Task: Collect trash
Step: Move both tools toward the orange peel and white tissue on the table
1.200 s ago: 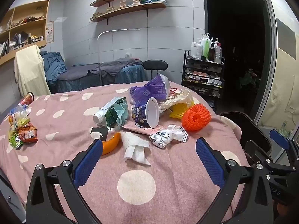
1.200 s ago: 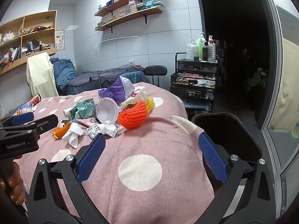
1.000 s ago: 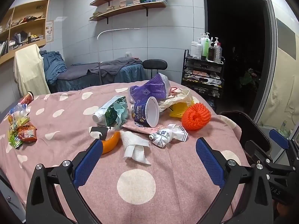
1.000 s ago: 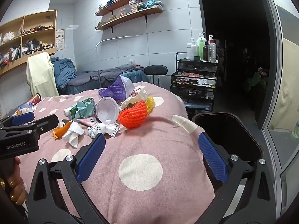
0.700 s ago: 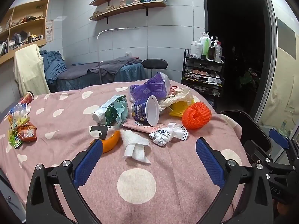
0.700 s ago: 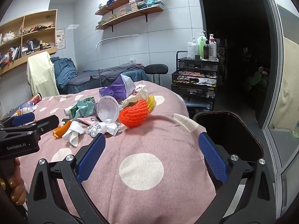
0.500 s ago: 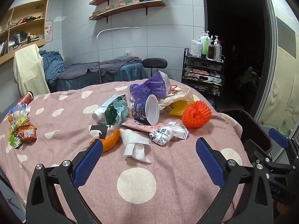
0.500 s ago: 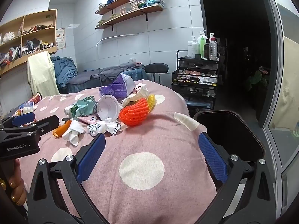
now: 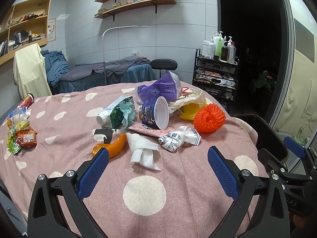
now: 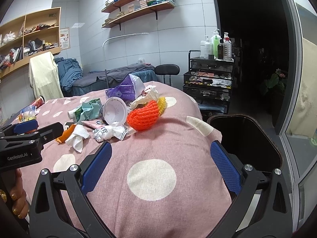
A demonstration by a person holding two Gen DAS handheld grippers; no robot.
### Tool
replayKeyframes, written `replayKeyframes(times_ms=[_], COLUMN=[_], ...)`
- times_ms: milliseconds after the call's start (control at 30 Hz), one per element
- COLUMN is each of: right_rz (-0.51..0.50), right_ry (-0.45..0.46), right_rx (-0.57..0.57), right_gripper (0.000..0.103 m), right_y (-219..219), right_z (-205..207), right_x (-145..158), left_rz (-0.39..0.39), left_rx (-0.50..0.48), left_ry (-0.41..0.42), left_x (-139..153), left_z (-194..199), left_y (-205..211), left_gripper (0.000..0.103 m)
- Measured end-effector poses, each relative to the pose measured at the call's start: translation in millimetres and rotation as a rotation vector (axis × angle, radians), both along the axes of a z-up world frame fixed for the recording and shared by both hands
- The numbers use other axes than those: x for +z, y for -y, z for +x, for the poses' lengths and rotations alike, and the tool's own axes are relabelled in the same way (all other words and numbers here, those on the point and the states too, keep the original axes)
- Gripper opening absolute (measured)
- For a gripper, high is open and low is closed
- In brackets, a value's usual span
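Trash (image 9: 158,123) lies heaped mid-table, untouched, as my left gripper (image 9: 156,170) and right gripper (image 10: 161,163) hover spread and empty, the dark bin (image 10: 245,138) waiting at the right edge.

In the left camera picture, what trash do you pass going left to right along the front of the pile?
Snack packets → orange peel → white tissue → crumpled wrapper → orange foam net

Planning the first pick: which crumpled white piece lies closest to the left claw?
The plain white tissue, just ahead of the left claw; the printed wrapper lies farther back.
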State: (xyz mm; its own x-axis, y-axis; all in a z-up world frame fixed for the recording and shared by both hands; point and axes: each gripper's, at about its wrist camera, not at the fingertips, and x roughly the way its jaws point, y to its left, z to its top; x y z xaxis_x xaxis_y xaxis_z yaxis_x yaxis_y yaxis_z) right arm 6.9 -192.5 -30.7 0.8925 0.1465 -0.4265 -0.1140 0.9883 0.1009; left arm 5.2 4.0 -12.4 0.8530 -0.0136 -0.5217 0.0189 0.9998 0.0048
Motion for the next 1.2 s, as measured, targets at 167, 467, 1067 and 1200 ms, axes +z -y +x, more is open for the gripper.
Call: replayKeyframes(times_ms=[167,467,1067,1200], right_rz=[0.0,-0.001,0.008,0.006], right_ry=[-0.006,-0.015,-0.04,-0.051], right_rx=[0.001,0.008,0.012,0.012], right_gripper=[0.098,0.098,0.098,0.098], right_y=[-1,-3,-2,-2], right_z=[1,3,6,9], right_x=[-1,-2,-6,-8], left_rz=[0.002,0.0,0.013,0.014], left_rx=[-0.003,-0.003,0.006,0.01], left_ry=[-0.003,-0.013,-0.05,-0.061], left_x=[-1,-4,-10,-13], left_z=[0,1,6,8], left_y=[0,-1,-1,-2], left_gripper=[0.098,0.098,0.098,0.098])
